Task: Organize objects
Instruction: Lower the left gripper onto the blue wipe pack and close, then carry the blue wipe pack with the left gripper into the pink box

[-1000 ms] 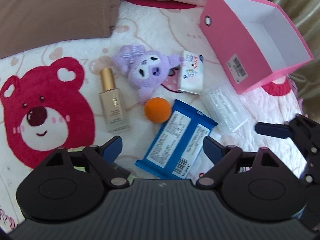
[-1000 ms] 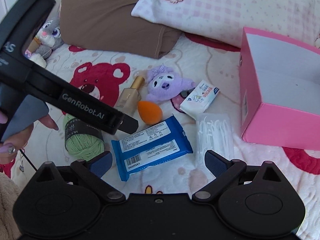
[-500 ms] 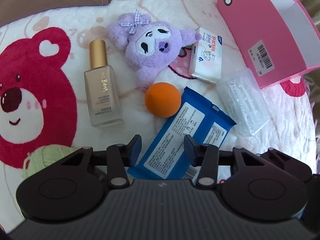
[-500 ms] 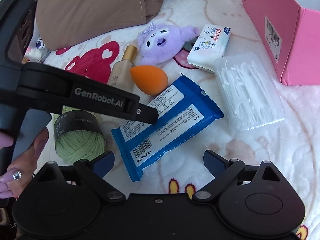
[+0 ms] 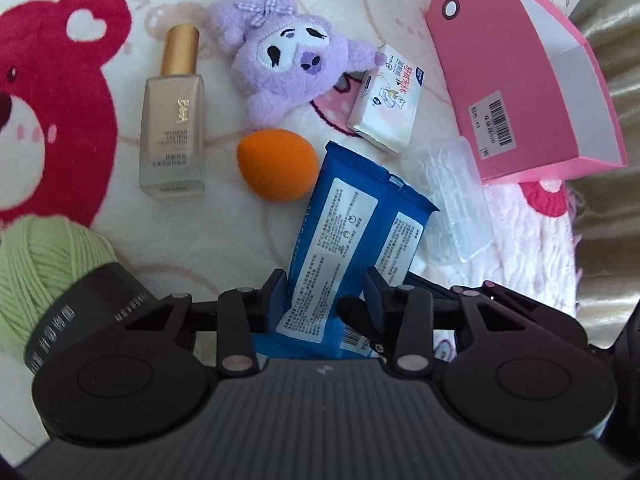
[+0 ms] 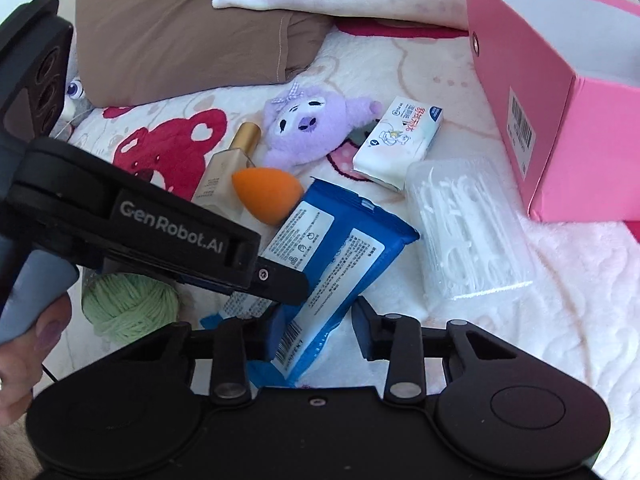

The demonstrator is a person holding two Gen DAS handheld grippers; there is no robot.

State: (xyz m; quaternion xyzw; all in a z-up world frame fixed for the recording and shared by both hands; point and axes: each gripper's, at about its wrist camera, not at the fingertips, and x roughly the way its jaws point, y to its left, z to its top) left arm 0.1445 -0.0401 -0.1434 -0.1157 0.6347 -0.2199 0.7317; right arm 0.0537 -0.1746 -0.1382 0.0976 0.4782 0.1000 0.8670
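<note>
Both grippers dropped onto the blue wipes pack (image 5: 352,236) at 6 o'clock, jaws just closed pinching its near end: left gripper (image 5: 326,292), right gripper (image 6: 316,324); we shd lift level twd the pink box (image 6: 560,92) at 2.

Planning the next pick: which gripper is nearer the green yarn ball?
Left. The left gripper, its fingers just closing on the blue wipes pack, has the green yarn ball beside it; the right gripper, shut on the same pack, sits beyond the left one from the yarn.
</note>
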